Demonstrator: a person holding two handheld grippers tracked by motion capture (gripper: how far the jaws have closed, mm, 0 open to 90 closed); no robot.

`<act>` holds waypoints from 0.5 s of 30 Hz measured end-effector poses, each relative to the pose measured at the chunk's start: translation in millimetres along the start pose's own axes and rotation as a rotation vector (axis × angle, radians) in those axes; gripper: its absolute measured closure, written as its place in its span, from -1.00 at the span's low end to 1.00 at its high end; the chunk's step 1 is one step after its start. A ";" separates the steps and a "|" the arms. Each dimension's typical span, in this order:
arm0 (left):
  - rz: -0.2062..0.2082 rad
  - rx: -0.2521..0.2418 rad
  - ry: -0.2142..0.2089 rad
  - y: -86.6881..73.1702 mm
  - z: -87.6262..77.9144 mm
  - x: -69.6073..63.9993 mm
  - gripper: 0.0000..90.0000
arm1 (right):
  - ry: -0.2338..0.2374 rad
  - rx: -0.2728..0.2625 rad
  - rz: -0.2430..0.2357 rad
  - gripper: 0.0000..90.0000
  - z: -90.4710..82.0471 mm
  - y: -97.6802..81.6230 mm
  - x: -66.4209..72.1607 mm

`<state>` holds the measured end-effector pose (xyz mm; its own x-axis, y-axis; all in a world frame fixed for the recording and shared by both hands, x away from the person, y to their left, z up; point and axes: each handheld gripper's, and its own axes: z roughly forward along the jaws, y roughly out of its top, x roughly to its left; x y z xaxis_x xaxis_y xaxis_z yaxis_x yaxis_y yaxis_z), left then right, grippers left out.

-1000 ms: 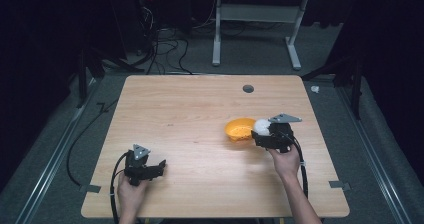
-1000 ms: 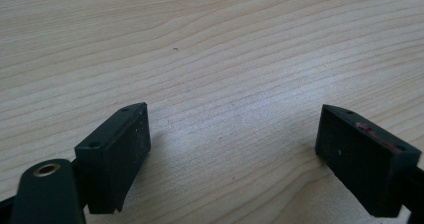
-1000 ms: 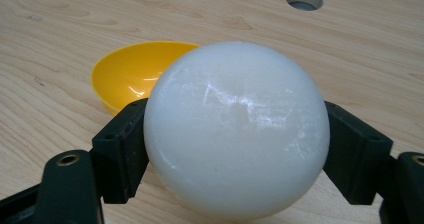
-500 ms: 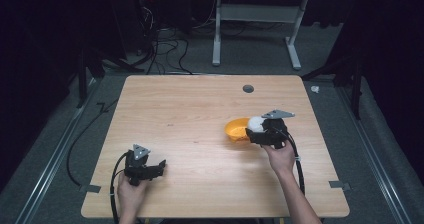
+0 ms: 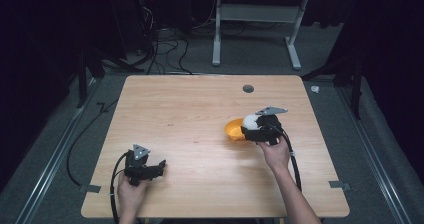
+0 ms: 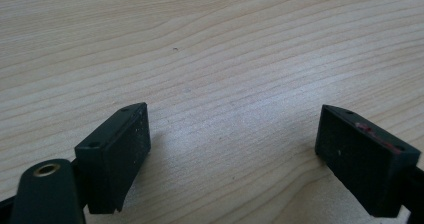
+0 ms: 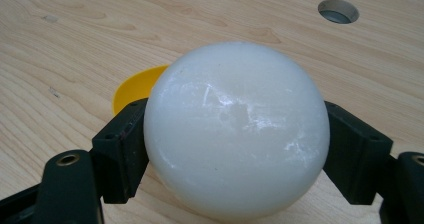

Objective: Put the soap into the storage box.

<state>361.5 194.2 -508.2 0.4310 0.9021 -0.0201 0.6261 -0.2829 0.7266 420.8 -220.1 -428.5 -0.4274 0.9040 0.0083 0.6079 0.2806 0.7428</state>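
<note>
The right gripper (image 5: 252, 126) has its jaws clamped on either side of a white ball (image 7: 235, 129), holding it just above the yellow bowl (image 5: 233, 129), which sits on the desk (image 5: 200, 109) toward its right edge, nearer than the round hole (image 5: 248, 88). Down by the desk's near-left corner, the left gripper (image 5: 159, 167) hovers low, its jaws spread wide over bare wood with nothing between them.
</note>
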 end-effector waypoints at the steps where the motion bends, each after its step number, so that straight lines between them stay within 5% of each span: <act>1: 0.000 0.000 0.000 0.0 0.0 0.0 -0.67 | 0.000 0.000 0.000 -0.48 1.3 0.7 0.5; 15: 0.000 0.000 -0.001 0.0 0.0 0.1 -0.67 | 0.004 0.031 -0.002 -0.48 18.0 4.3 3.1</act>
<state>361.5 194.3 -508.2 0.4311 0.9021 -0.0207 0.6262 -0.2825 0.7267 434.1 -210.3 -437.4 -0.4313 0.9021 0.0095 0.6272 0.2923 0.7219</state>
